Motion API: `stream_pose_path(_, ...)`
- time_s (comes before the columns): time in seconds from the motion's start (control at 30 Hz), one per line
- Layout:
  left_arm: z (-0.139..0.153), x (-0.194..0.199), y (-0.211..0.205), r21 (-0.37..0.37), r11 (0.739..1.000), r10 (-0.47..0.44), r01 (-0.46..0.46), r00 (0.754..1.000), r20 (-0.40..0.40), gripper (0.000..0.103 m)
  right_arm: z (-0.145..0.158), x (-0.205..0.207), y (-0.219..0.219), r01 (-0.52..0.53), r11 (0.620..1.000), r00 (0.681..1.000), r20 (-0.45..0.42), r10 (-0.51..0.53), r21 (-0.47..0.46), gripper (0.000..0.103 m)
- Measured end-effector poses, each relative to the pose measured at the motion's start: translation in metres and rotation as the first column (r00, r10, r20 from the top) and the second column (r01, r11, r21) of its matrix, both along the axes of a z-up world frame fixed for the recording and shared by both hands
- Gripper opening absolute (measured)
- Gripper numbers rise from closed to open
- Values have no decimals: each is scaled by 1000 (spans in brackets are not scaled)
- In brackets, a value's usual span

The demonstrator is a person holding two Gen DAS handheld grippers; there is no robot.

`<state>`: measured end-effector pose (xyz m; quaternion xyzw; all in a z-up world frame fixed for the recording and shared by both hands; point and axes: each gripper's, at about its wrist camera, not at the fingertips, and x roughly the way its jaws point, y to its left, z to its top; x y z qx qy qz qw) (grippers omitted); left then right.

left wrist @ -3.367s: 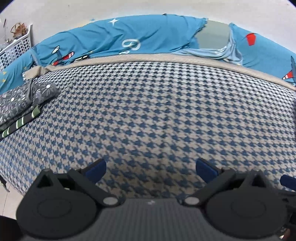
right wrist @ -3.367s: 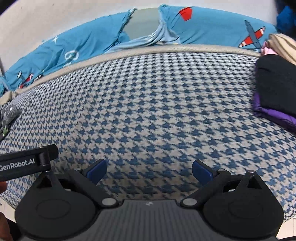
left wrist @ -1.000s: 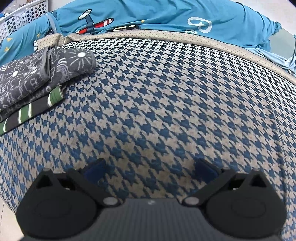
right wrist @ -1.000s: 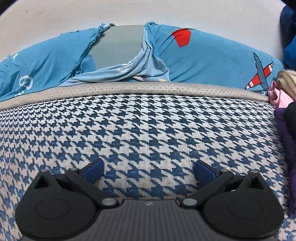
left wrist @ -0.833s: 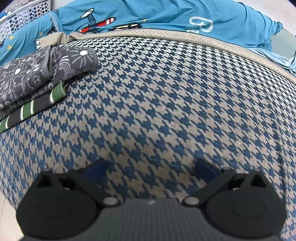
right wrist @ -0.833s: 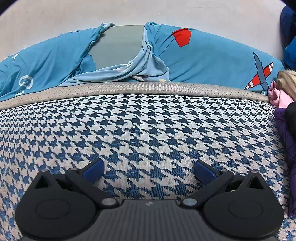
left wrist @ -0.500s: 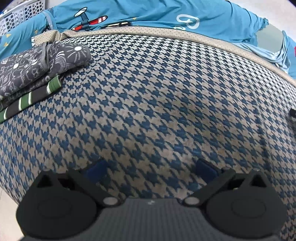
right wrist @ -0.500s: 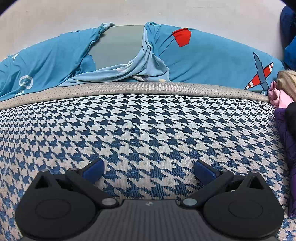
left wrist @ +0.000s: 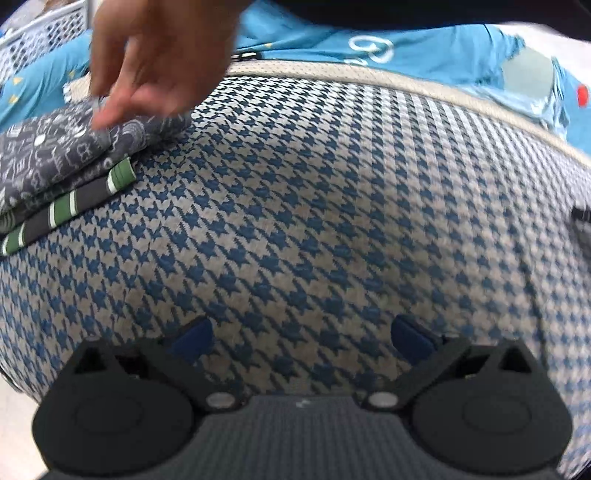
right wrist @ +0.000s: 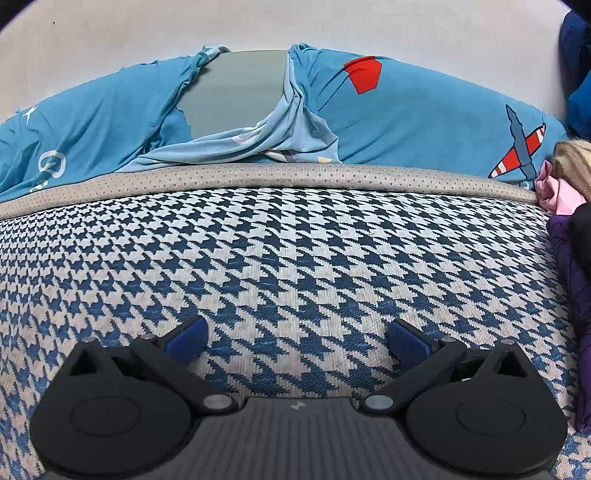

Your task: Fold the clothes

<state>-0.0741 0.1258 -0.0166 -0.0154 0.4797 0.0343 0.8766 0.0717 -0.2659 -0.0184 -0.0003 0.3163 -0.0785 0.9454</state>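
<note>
Your left gripper (left wrist: 301,338) sits with its blue-padded fingers (left wrist: 412,336) spread wide and nothing between them, low over the houndstooth cover (left wrist: 314,206). Your right gripper (right wrist: 297,339) is the same: jaws wide apart, empty, pads just above the same blue-and-white weave. Out from the left gripper, at the far left of the cover, a folded grey printed garment (left wrist: 62,155) lies on top of a folded green-striped one (left wrist: 66,206), the pair stacked with their edges roughly aligned. A bare hand (left wrist: 155,59), blurred, reaches down from above and its fingertips (left wrist: 105,118) touch the top of the grey garment near its far corner. Behind the stack a white basket (left wrist: 44,33) shows at the frame's edge. Beyond the cover's beige dotted border (right wrist: 277,175) lies a blue sheet (right wrist: 424,118) printed with planes, bunched around a grey panel (right wrist: 240,88) by the wall. Out to the right of your right gripper, a pile of unfolded clothes sits at the cover's edge: a purple piece (right wrist: 570,266), a black one above it, pink (right wrist: 557,192) and tan (right wrist: 574,158) behind.
</note>
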Motion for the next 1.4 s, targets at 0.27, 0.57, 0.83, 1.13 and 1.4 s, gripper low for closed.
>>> stream_pose_path(0.27, -9, 2, 7, -18, 1000, -3, 2, 999, -50, 103, 0, 0, 0, 0, 1000, 1000, 0, 0, 0, 103)
stream_pose_path(0.57, -10, -4, 7, -20, 1000, 3, -3, 1000, -23, 103, 0, 0, 0, 0, 1000, 1000, 0, 0, 0, 103)
stream_pose_path(0.83, -9, -6, 8, -18, 1000, 2, -3, 1000, -16, 103, 0, 0, 0, 0, 1000, 1000, 0, 0, 0, 103)
stream_pose_path(1.13, -8, -10, 11, -19, 1000, 3, -3, 1000, 1, 103, 0, 0, -1, 0, 1000, 1000, 0, 0, 0, 103)
stream_pose_path(1.4, -9, -13, 8, -2, 1000, 5, -5, 1000, 20, 103, 0, -1, 0, 0, 1000, 1000, 0, 0, 0, 103)
